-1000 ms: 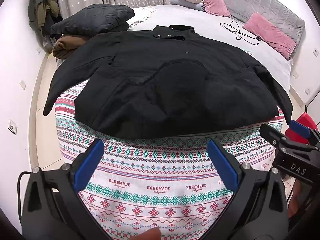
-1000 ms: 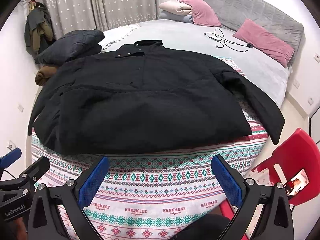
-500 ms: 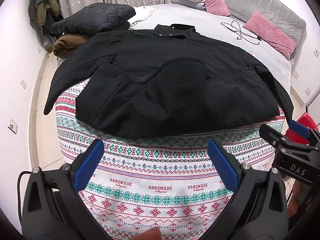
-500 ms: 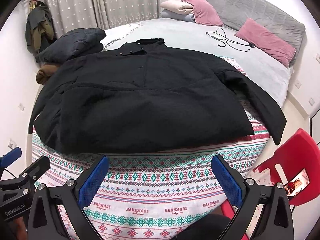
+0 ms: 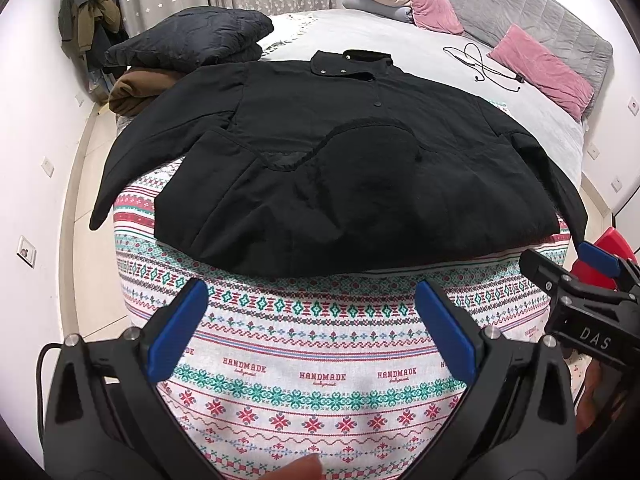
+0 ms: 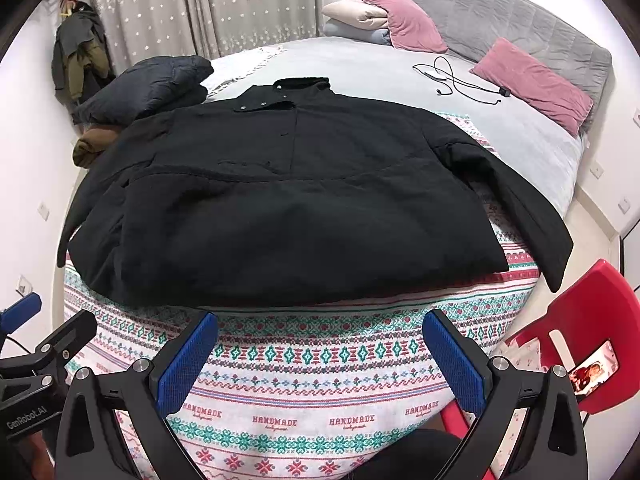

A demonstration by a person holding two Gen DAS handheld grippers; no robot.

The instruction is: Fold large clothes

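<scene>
A large black jacket (image 5: pixel 340 168) lies spread flat, front up, on a patterned cloth (image 5: pixel 320 360) at the foot of the bed, collar at the far side; it also shows in the right wrist view (image 6: pixel 288 208). Its sleeves hang over the cloth's left and right edges. My left gripper (image 5: pixel 312 312) is open and empty, just short of the jacket's near hem. My right gripper (image 6: pixel 320 340) is open and empty, also short of the hem. Each gripper shows at the edge of the other's view.
Folded dark and brown clothes (image 5: pixel 188 48) are stacked at the bed's far left. Pink pillows (image 5: pixel 540 68) and a black cable (image 5: pixel 480 64) lie on the grey bedding. A red chair (image 6: pixel 580 340) holding a phone stands at the right.
Both grippers have eased very slightly forward towards the jacket's hem. The jacket has not moved.
</scene>
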